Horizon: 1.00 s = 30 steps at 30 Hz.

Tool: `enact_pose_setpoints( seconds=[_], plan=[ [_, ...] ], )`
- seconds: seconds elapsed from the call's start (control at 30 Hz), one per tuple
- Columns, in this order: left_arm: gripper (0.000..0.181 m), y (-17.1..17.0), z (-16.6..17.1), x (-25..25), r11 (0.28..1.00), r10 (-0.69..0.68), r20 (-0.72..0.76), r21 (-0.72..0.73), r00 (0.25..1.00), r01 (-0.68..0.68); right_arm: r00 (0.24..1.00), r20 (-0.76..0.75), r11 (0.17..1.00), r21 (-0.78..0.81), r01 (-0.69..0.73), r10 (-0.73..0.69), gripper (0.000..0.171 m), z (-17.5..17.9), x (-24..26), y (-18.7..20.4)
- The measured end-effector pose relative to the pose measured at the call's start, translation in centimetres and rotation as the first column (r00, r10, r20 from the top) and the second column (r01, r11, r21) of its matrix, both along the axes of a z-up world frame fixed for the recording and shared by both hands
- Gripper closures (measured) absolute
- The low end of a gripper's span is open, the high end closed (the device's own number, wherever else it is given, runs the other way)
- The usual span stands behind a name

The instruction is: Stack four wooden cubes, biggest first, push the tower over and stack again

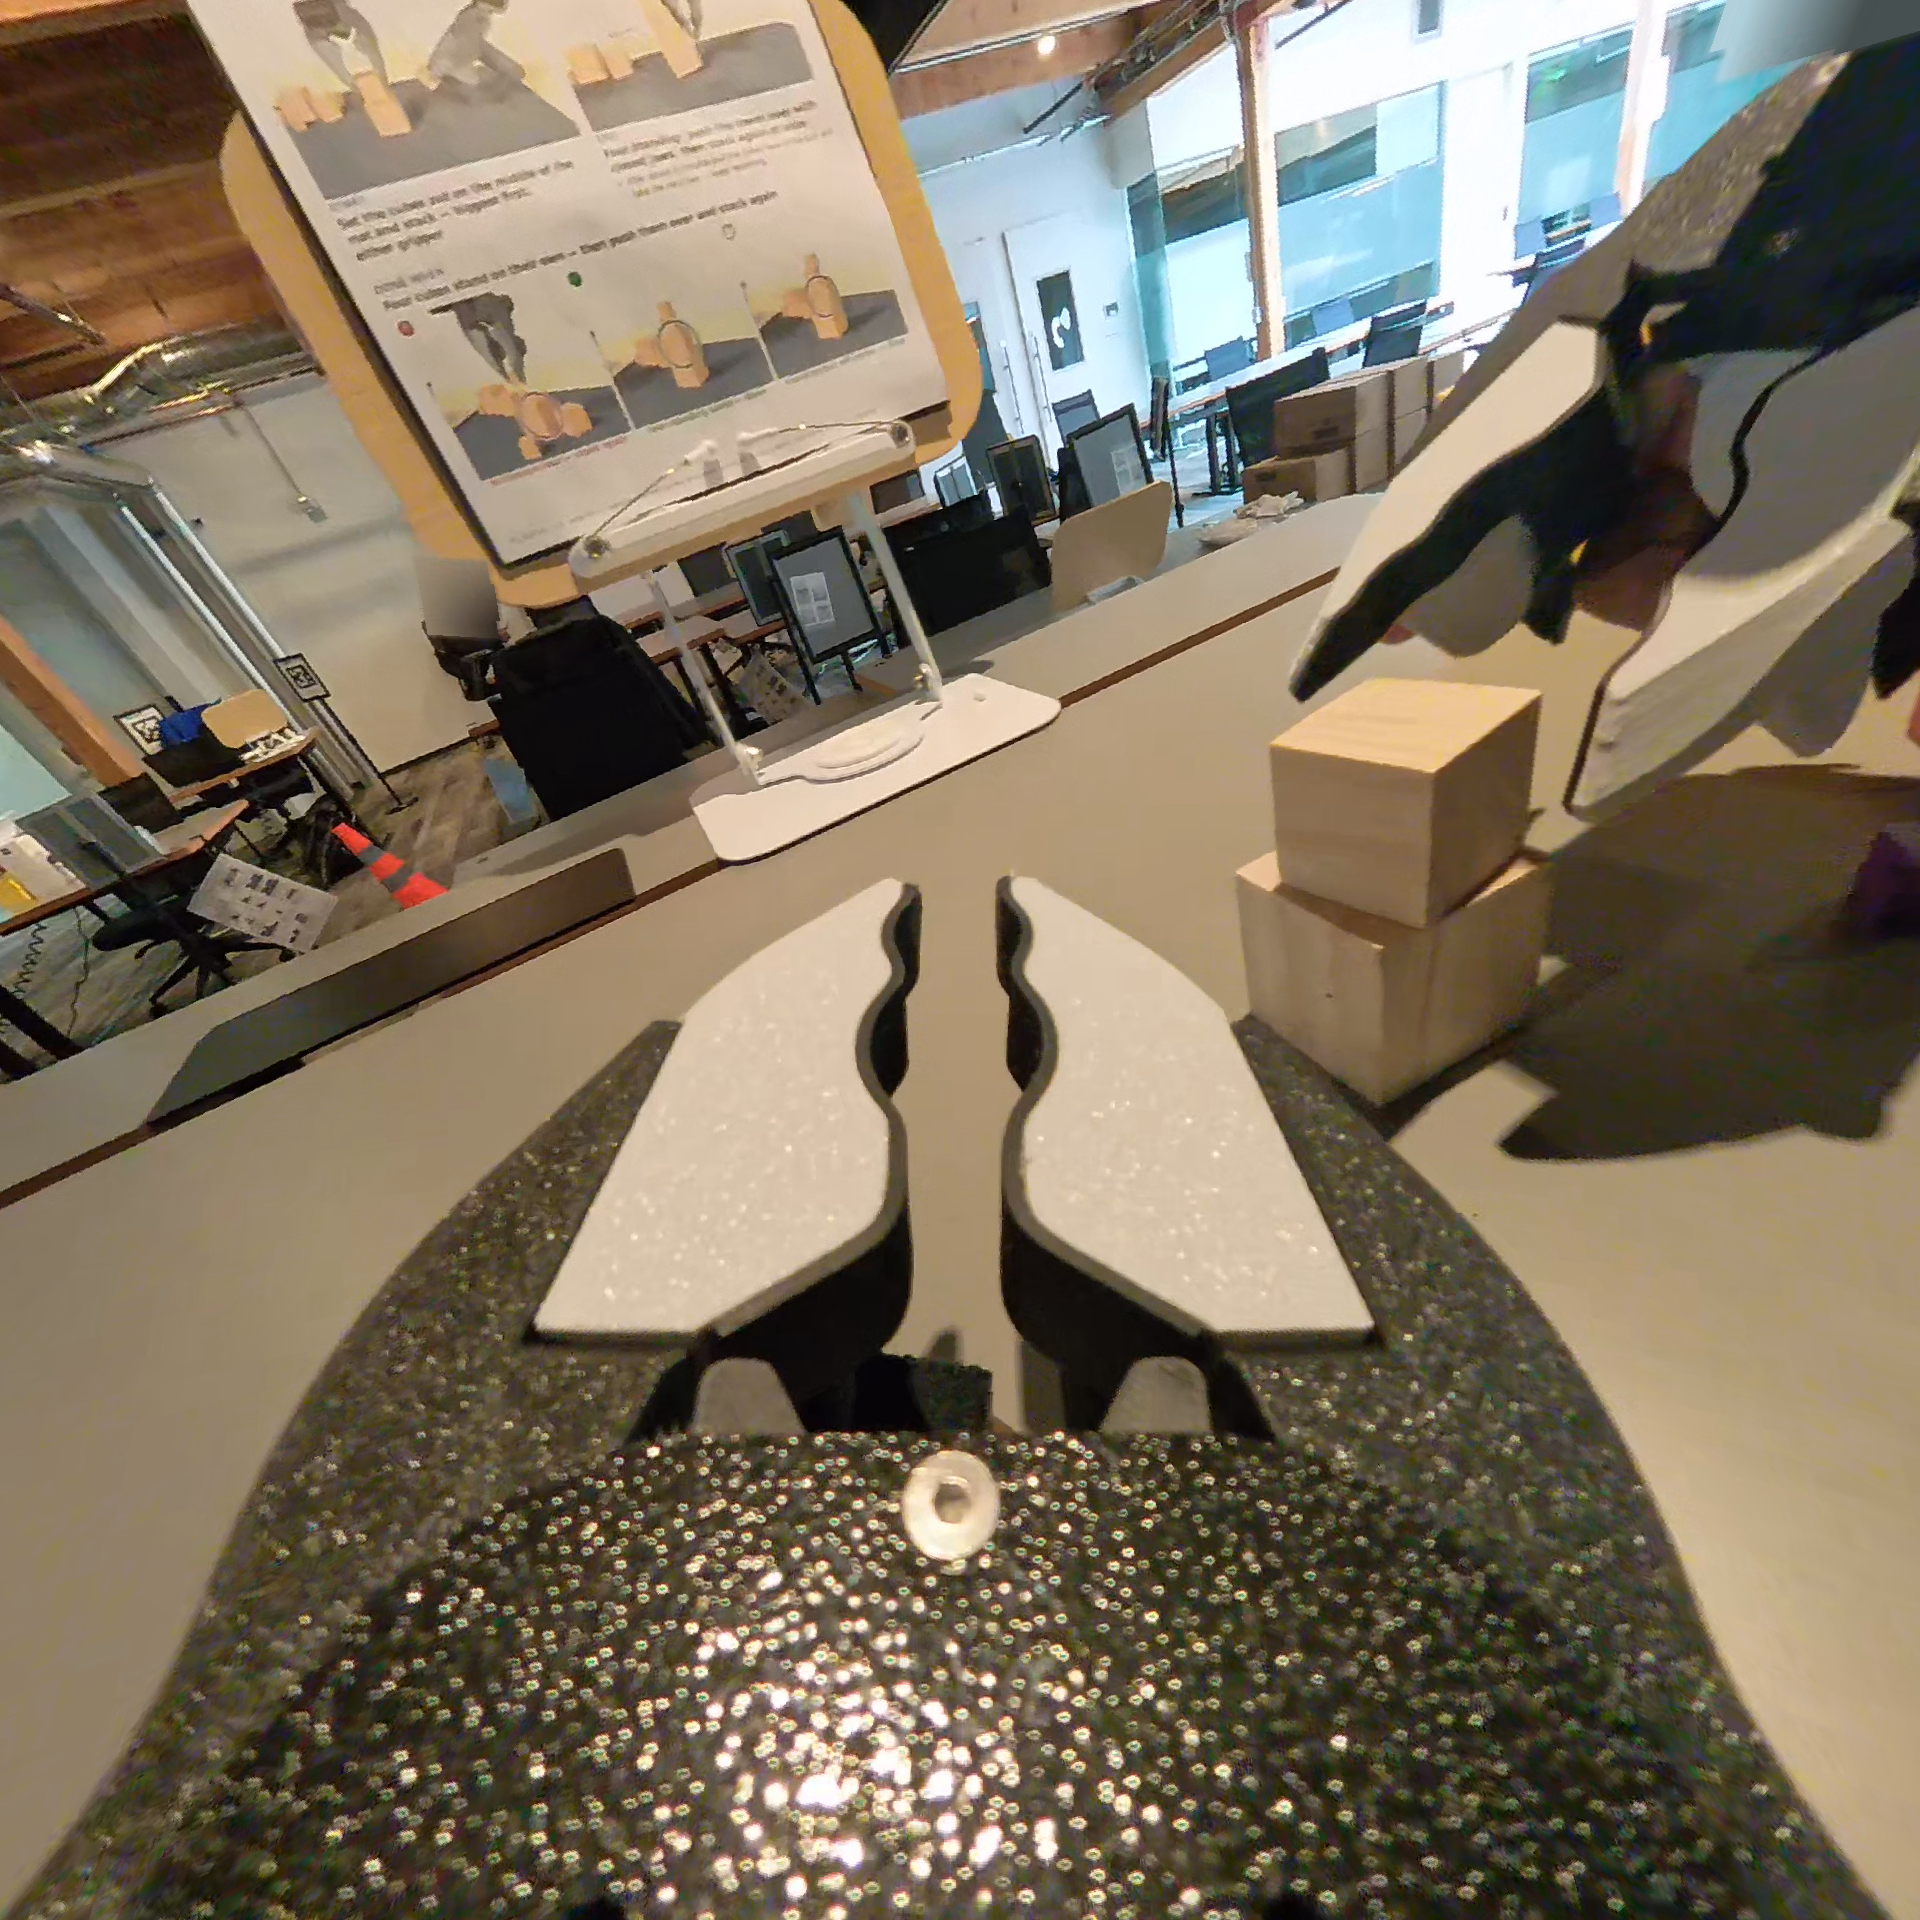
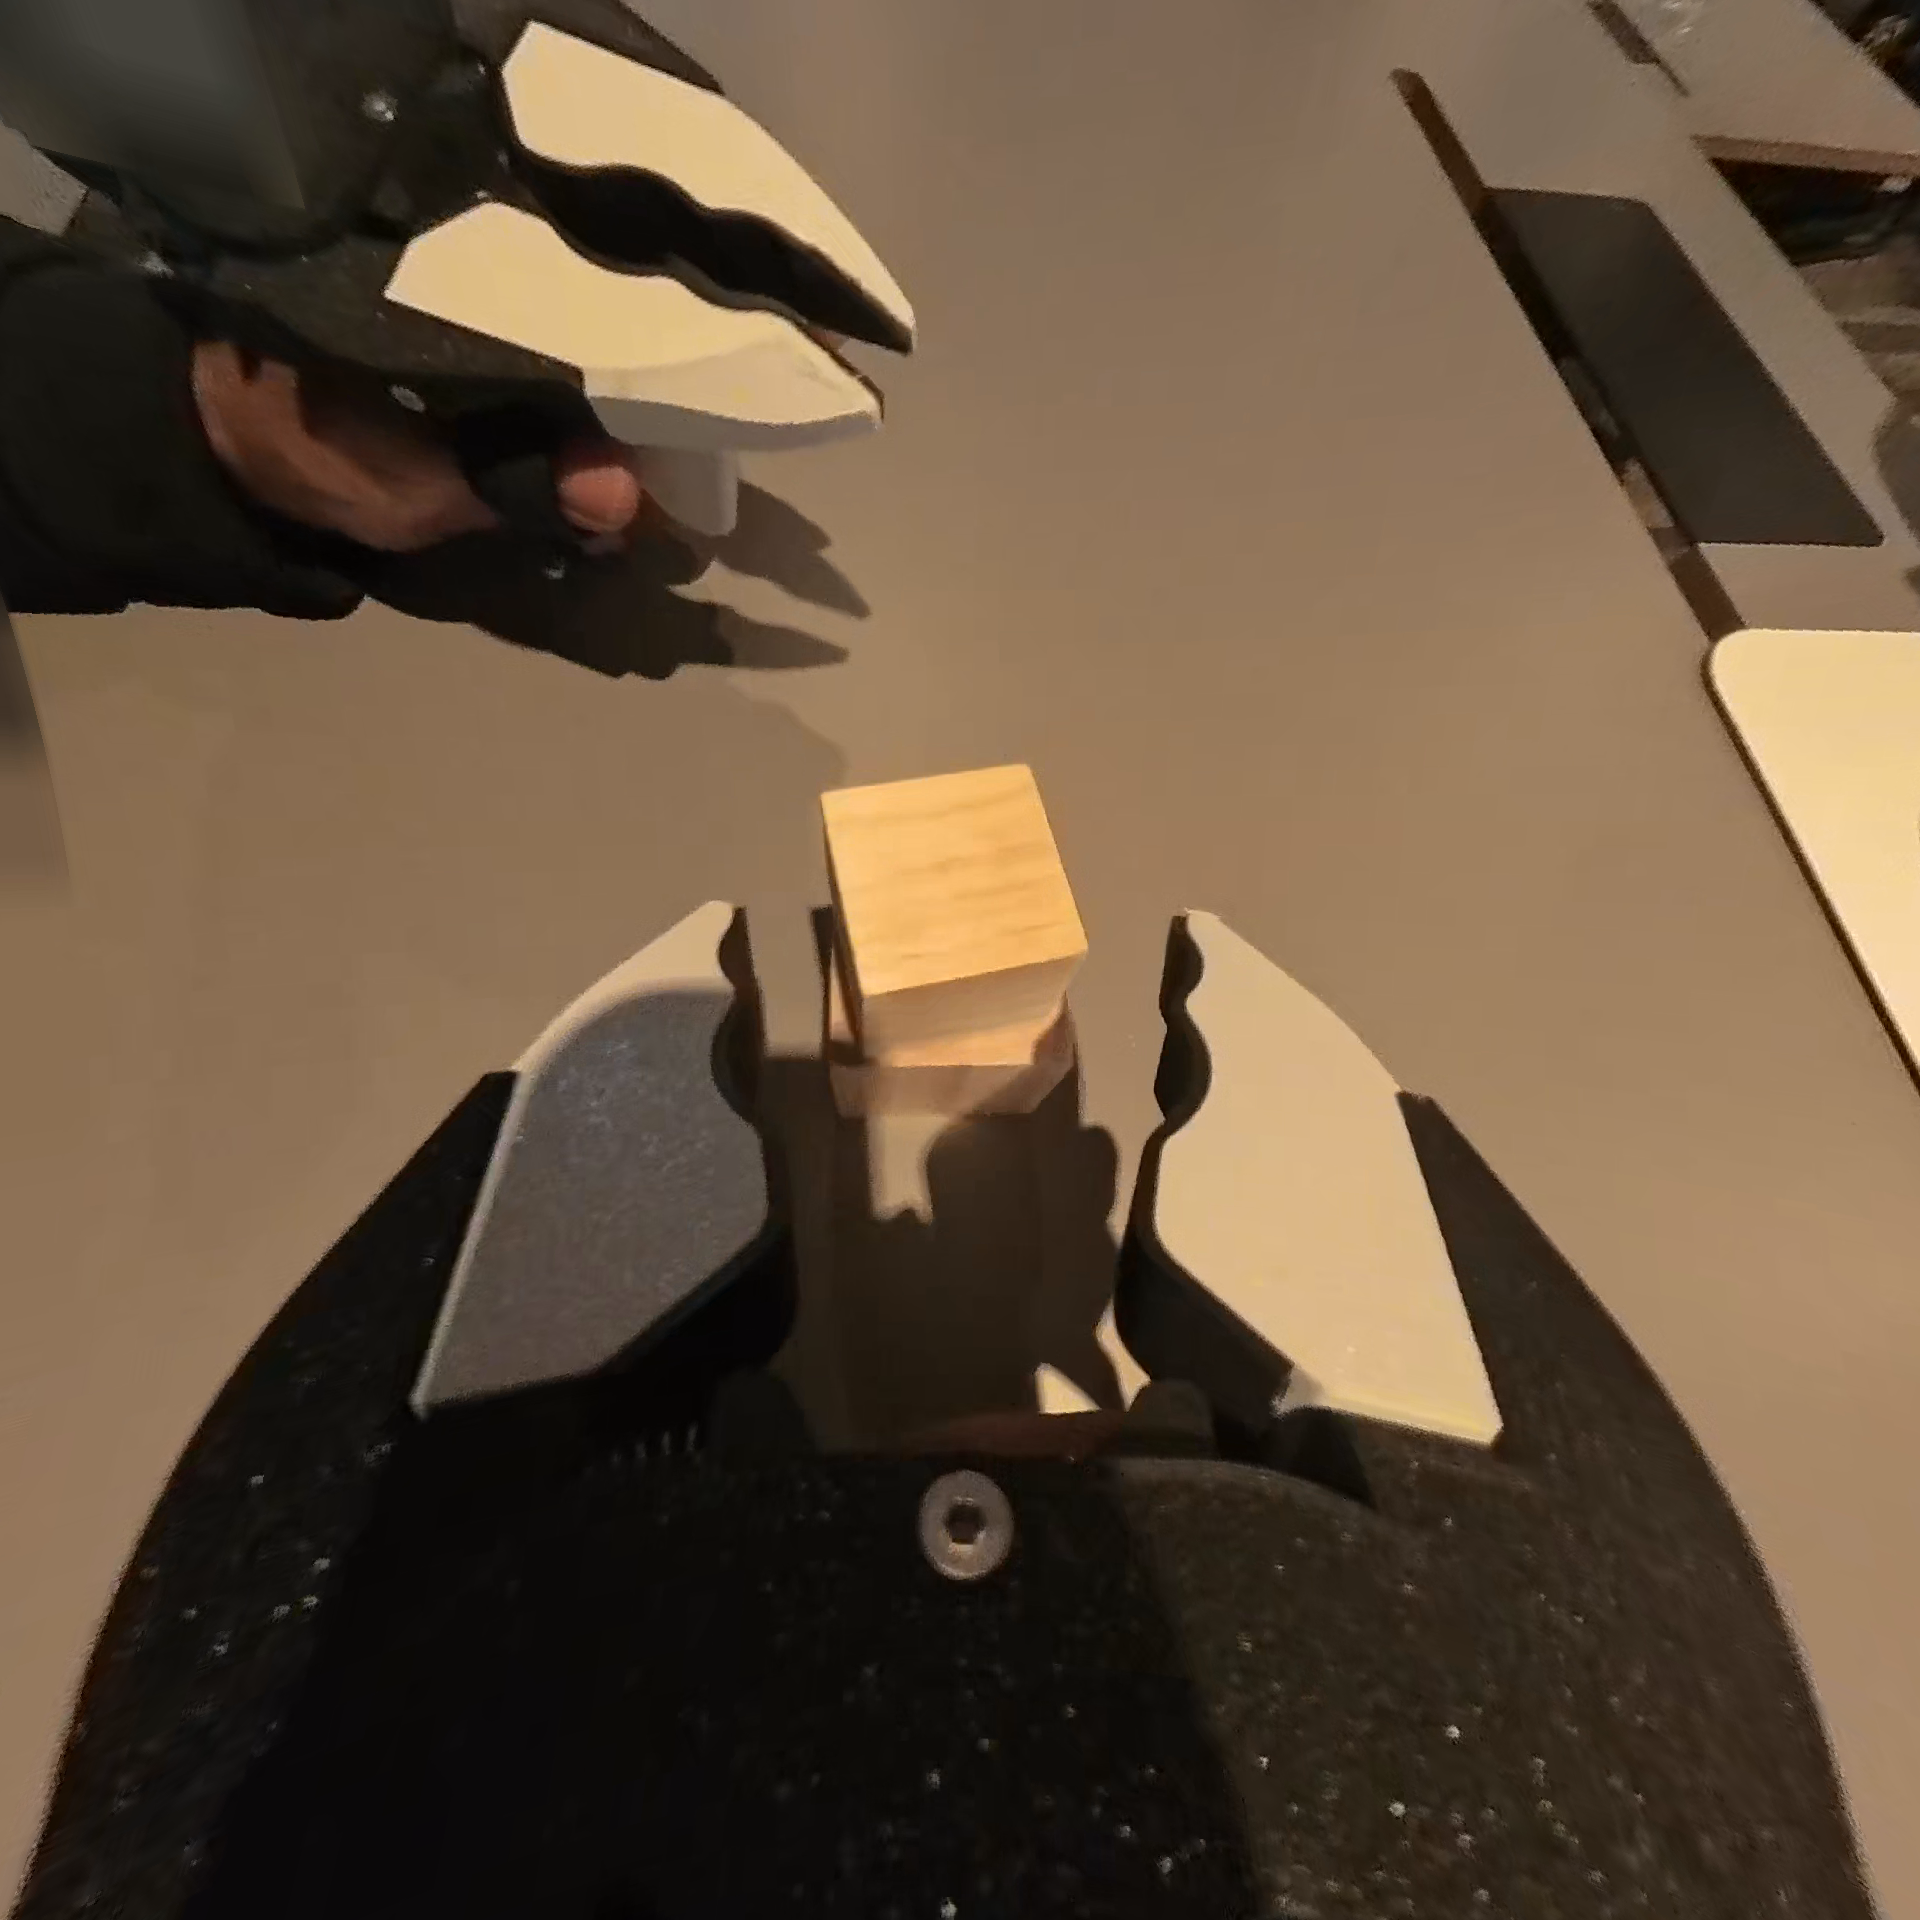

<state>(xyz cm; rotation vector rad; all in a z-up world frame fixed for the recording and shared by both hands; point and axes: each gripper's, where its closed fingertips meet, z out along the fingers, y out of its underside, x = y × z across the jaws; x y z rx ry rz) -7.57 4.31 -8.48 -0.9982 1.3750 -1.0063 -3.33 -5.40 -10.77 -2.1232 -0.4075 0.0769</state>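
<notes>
Left wrist view: left gripper (image 1: 958, 894) hovered empty, fingers nearly together; smaller cube (image 1: 1397, 795) sat skewed on bigger cube (image 1: 1382, 982). Right wrist view: right gripper (image 2: 956, 920) spread wide above stack, gripping nothing; should lift straight up, avoid nudging.

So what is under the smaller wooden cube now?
The smaller cube sits, turned a little, on the bigger cube, which rests on the grey table. Their contact faces are hidden.

Right gripper (image 2: 956, 925) spread wide above two stacked cubes (image 2: 951, 914)
</notes>
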Motion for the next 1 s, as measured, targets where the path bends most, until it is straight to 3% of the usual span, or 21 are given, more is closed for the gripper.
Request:
enact_pose_setpoints(
  seconds=[0.23, 0.7, 1.0],
  plan=[
    [0.168, 0.69, 0.00, -0.03, 1.000, 0.024, -0.003, -0.006, 1.000, -0.024, 0.998, 0.030, 0.998, -0.011, 0.062, -0.062, 0.124, -0.22, 0.22, 0.63],
    [0.169, 0.49, -0.27, 0.10, 1.000, 0.025, -0.019, 0.017, 1.000, -0.025, 0.982, 0.048, 0.983, -0.023, 0.182, -0.181, 0.124, -0.17, 0.67, 0.55],
    [0.169, 0.42, -0.25, 0.05, 1.000, 0.022, -0.016, 0.020, 1.000, -0.021, 0.981, 0.046, 0.982, -0.028, 0.187, -0.186, 0.124, -0.30, 0.53, 0.53]
  ],
)
